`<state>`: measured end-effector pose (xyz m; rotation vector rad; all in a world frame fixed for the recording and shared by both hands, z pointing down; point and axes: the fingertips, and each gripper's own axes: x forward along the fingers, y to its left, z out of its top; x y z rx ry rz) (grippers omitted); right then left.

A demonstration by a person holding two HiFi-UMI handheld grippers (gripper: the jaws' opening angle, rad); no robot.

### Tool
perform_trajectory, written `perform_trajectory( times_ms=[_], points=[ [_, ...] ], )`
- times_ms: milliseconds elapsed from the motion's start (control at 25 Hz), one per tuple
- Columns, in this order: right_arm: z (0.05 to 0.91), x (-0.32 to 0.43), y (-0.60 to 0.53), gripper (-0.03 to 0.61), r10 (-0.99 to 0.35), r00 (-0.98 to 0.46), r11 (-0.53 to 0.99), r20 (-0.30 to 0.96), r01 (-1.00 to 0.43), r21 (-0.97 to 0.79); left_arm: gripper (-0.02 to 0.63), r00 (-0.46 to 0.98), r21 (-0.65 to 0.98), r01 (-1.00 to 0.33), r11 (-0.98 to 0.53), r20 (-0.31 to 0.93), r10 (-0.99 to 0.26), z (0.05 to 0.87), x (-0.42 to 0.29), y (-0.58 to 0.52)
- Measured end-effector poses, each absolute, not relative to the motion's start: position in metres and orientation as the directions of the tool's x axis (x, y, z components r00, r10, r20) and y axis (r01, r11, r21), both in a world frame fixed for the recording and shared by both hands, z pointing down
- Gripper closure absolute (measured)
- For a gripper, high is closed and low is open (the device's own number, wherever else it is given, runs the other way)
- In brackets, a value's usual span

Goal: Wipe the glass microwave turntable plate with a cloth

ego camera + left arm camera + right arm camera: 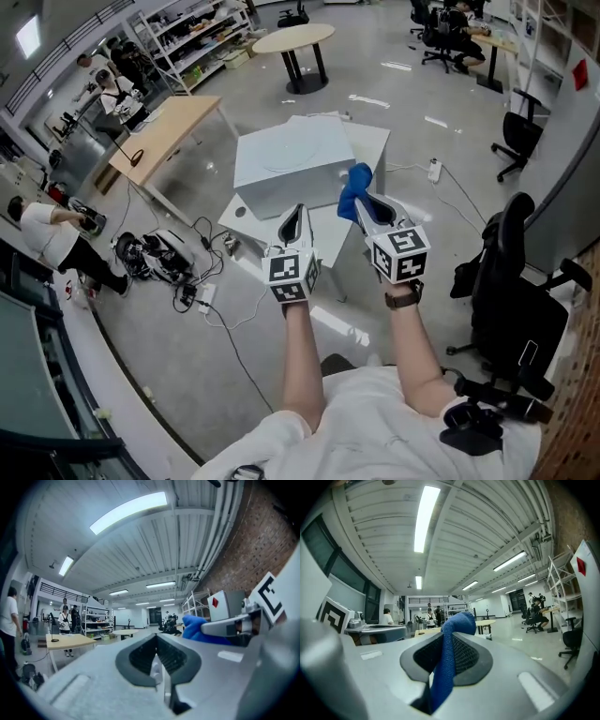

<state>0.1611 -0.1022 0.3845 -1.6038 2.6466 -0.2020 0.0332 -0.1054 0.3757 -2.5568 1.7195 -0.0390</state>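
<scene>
- Left gripper (297, 217): jaws closed together, nothing between them.
- Right gripper (366, 208): jaws clamped on the blue cloth (444, 667). A fold of cloth runs up between the jaws and bunches out past their tips.
- Both grippers are held in the air, side by side, with the right gripper just beside the left.
- White microwave (286, 180): on the white surface (371, 141), ahead of and below both sets of jaws.
- Glass plate (281, 156): only a faint round outline on the microwave top, ahead of the left jaws; identification is uncertain.
</scene>
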Motion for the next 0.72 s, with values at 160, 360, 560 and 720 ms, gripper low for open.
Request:
perform_trajectory(
  times_ms=[160, 360, 560, 720],
  points=[
    [0.399, 0.146, -0.123, 0.522, -0.861, -0.506, 0.493, 0.054, -0.856, -0.155, 0.612, 0.362, -0.045, -0.931, -0.363, 0.028, -0.932, 0.388, 0.023, -0.122],
    [0.416, 0.111, -0.157, 0.522, -0.836, -0.544, 0.531, 0.076, -0.835, -0.142, 0.614, 0.365, 0.008, -0.931, -0.365, 0.041, -0.93, 0.399, 0.002, -0.157],
    [0.412, 0.088, -0.218, 0.522, -0.837, -0.543, 0.536, 0.07, -0.839, -0.095, 0.612, 0.372, 0.03, -0.928, -0.372, 0.016, -0.928, 0.404, -0.02, -0.22],
    [0.38, 0.066, -0.27, 0.522, -0.833, -0.553, 0.552, 0.027, -0.833, -0.034, 0.612, 0.404, 0.042, -0.913, -0.405, -0.032, -0.914, 0.374, -0.03, -0.274]
  ],
)
